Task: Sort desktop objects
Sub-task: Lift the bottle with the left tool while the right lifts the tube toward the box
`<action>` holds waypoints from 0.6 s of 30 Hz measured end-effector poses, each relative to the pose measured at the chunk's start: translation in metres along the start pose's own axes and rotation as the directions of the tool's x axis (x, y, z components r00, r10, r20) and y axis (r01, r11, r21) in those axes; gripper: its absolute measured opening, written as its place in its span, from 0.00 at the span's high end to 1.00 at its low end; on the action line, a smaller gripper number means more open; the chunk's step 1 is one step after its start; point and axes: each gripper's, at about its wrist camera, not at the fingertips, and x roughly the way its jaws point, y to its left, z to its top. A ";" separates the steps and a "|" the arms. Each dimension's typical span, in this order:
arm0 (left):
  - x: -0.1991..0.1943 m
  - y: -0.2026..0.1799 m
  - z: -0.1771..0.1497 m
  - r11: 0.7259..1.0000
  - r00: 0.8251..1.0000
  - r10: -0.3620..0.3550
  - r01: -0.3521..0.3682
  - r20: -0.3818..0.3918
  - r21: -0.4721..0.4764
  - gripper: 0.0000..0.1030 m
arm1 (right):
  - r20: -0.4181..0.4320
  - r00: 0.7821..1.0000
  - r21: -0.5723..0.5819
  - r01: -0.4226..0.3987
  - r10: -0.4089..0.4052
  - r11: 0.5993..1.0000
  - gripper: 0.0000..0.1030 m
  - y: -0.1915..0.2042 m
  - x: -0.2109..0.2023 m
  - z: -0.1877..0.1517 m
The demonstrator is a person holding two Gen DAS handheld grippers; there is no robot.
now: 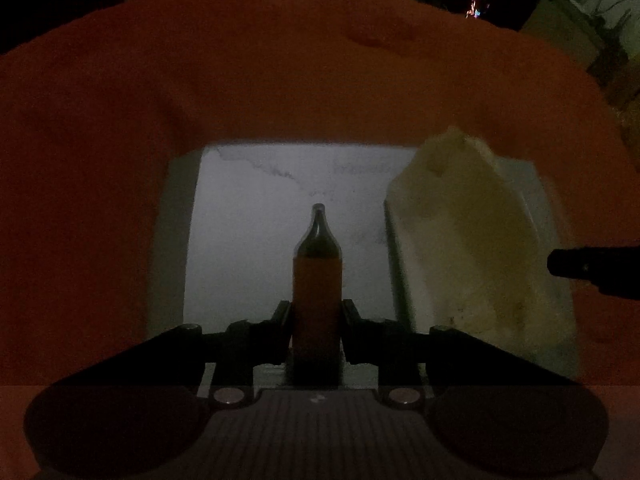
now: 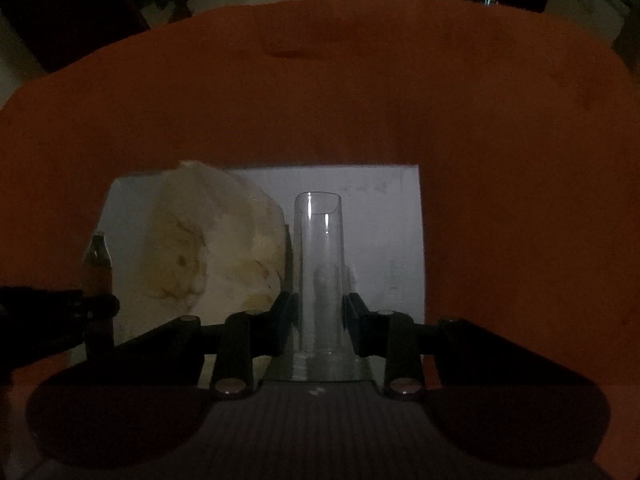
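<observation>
1. The orange marker (image 1: 317,280) is gripped low on its barrel by the clenched left gripper (image 1: 316,320); its tapered clear-capped tip stands above the white tray (image 1: 176,240).
2. The clear tube (image 2: 318,272) is clamped at its lower half by the right gripper (image 2: 318,320), also over the tray, with its open mouth pointing away.
3. A crumpled cream cloth (image 1: 472,232) lies in the tray, beside the marker on one side and touching or just beside the tube on the other; which cannot be told.
4. The tray rests on an orange cloth (image 1: 280,80) that spreads all round it.
5. The marker is judged light, stiff and smooth; the mid-barrel is the safest place to hold, since the tapered tip would slip.
6. The tube looks thin-walled, glossy and possibly brittle; whether glass or plastic cannot be told. A gentle hold on its straight wall near the closed end is advised, as hard squeezing could crack it or let it shoot out.
7. The cream cloth would be soft and limp, best pinched at a raised fold.
</observation>
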 end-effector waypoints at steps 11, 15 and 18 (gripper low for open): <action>-0.047 -0.002 -0.011 0.998 0.997 -0.057 0.057 0.050 0.006 0.80 | 0.045 0.998 -0.021 -0.040 0.041 0.999 0.69 0.013 -0.053 -0.006; -0.073 -0.006 -0.012 0.997 0.994 -0.076 0.076 0.080 0.006 0.80 | 0.056 0.998 -0.004 -0.038 0.038 0.999 0.69 0.014 -0.067 -0.008; -0.093 -0.007 -0.011 0.996 0.992 -0.086 0.087 0.094 -0.001 0.80 | 0.071 0.997 0.000 -0.038 0.038 0.999 0.69 0.018 -0.084 -0.010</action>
